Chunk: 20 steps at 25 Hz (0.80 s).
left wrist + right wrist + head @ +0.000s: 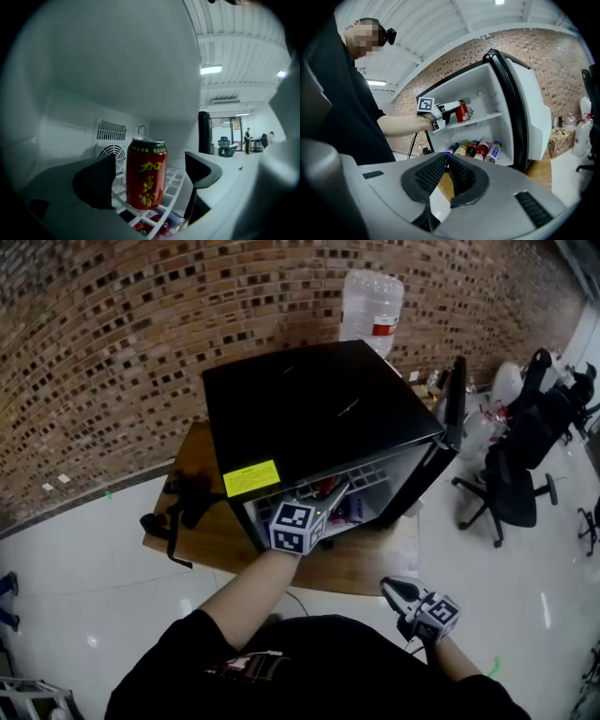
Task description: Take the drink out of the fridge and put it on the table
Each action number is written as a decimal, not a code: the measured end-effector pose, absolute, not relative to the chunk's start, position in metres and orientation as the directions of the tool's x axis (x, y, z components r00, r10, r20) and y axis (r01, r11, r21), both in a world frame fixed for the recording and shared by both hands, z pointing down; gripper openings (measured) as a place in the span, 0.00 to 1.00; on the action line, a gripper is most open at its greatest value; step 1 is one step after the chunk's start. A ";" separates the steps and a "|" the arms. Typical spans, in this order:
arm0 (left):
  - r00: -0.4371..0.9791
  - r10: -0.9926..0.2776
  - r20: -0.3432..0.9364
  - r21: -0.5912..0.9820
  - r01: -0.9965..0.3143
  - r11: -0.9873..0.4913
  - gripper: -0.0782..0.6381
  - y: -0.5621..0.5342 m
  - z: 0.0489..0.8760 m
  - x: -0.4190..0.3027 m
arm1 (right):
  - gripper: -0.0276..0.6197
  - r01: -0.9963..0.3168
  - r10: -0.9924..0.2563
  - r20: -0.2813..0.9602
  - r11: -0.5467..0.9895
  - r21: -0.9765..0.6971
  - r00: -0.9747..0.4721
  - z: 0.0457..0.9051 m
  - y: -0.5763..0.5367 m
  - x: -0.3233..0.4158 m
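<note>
A red drink can (146, 173) with yellow lettering stands upright on the white wire shelf (176, 180) inside the small black fridge (309, 399). My left gripper (149, 176) reaches into the fridge and is open. The can stands between its two dark pads, with a gap on each side. The right gripper view shows the same can (461, 111) at the tip of the left gripper (450, 110) on the upper shelf. My right gripper (394, 587) hangs low near the person's body, shut and empty, its ribbed pads (433, 173) pressed together.
The fridge door (455, 399) stands open to the right. Several bottles (476, 147) lie on the fridge floor. The fridge sits on a low wooden table (356, 563) with a black stand (183, 502) at its left. A water jug (373, 310) and office chairs (520, 474) stand beyond.
</note>
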<state>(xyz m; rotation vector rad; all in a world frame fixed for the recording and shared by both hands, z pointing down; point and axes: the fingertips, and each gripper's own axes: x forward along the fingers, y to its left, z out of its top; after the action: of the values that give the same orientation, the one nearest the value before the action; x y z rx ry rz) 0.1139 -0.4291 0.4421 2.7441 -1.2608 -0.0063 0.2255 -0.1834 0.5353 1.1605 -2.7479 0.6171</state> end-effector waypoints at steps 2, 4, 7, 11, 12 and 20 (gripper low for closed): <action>0.617 -0.784 0.063 0.094 -0.786 -0.611 0.72 -0.444 0.443 0.115 | 0.11 -0.688 -0.651 0.233 0.645 -0.333 -0.722 0.538 -0.188 0.242; 0.596 -0.798 0.084 0.074 -0.803 -0.592 0.72 -0.453 0.445 0.120 | 0.11 -0.673 -0.637 0.226 0.659 -0.336 -0.737 0.540 -0.190 0.257; 0.573 -0.813 0.102 0.036 -0.819 -0.573 0.72 -0.459 0.447 0.134 | 0.11 -0.655 -0.623 0.214 0.674 -0.342 -0.753 0.546 -0.191 0.279; 0.518 -0.844 0.141 -0.023 -0.851 -0.525 0.71 -0.470 0.451 0.143 | 0.11 -0.632 -0.606 0.199 0.682 -0.367 -0.770 0.551 -0.192 0.298; 0.500 -0.853 0.153 -0.025 -0.861 -0.509 0.71 -0.472 0.452 0.142 | 0.11 -0.628 -0.605 0.194 0.684 -0.372 -0.773 0.552 -0.192 0.302; 0.529 -0.830 0.178 -0.006 -0.843 -0.539 0.57 -0.471 0.450 0.142 | 0.11 -0.612 -0.605 0.159 0.686 -0.394 -0.780 0.555 -0.192 0.321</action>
<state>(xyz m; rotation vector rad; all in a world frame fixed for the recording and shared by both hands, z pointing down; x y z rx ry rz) 0.1416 -0.4705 0.4498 2.6758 -1.4662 0.2447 0.3209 -0.1919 0.5550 1.0358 -2.8697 0.6800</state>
